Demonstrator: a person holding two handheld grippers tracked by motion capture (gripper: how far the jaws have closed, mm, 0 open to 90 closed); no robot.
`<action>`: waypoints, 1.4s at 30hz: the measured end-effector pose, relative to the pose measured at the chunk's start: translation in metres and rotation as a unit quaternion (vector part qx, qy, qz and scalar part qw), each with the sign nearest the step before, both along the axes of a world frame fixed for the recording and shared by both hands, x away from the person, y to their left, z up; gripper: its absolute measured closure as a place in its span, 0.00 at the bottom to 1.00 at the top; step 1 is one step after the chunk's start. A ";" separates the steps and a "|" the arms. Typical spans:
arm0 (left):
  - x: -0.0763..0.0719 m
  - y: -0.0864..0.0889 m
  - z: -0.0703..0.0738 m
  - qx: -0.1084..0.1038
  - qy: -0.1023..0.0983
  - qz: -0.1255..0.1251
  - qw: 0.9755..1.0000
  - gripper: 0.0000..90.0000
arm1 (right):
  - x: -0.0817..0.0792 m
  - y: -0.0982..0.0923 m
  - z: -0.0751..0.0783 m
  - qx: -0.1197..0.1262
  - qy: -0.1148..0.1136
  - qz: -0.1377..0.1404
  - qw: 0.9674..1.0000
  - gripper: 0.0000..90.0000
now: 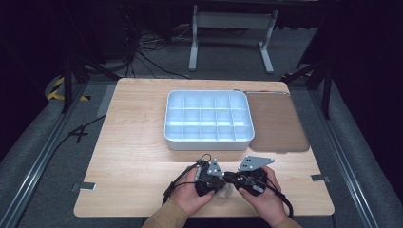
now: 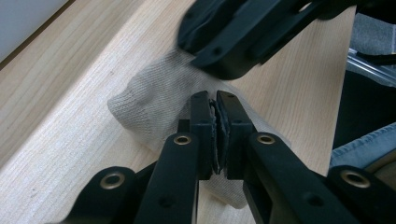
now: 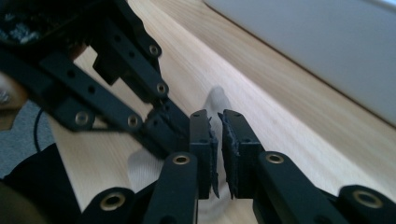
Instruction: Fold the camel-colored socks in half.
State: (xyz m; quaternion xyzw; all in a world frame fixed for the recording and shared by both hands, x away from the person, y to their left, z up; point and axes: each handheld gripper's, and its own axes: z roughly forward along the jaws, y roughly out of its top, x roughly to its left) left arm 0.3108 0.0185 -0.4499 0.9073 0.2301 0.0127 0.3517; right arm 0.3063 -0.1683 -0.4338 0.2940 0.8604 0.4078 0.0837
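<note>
— What have you got on the table, counted out?

— One pale knit sock (image 2: 154,100), one white divider tray (image 1: 208,142), one brown mat (image 1: 278,123) to the right of the tray, and my two grippers. The tray's compartments sit in three rows; I can't count the cells reliably from the high view.

— Where is the sock?

— Near the front edge of the wooden table (image 1: 133,161), right between my hands. It lies flat on the wood, well apart from the tray.

— And your grippers?

— My left gripper (image 2: 217,100) has its jaws pinched together on the sock's fabric; the pads sit almost flush with knit caught between them. My right gripper (image 3: 217,119) has its jaws nearly together with a thin slit between the pads. The sock lies under and behind them, but I cannot tell whether any cloth is actually caught. The two grippers point at each other, tips just beside one another over the sock.

— Room to move?

— Bare wood stretches to the left of my left hand (image 1: 187,192) and to the right of my right hand (image 1: 263,197). Ahead, a strip of open table separates the grippers from the tray's near wall. Behind, the table's front edge is close to my wrists.
</note>
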 end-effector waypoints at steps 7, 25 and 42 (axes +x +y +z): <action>-0.006 0.005 0.009 -0.001 0.007 -0.025 1.000 0.89 | 0.011 0.007 -0.016 -0.029 0.021 -0.020 0.999 0.93; -0.013 -0.004 0.001 0.036 0.053 -0.070 0.996 0.87 | 0.008 0.004 -0.020 -0.046 0.026 -0.034 0.998 0.78; -0.016 -0.001 -0.003 0.039 0.071 -0.062 0.995 0.91 | 0.015 -0.006 -0.030 -0.001 0.149 -0.089 0.985 0.58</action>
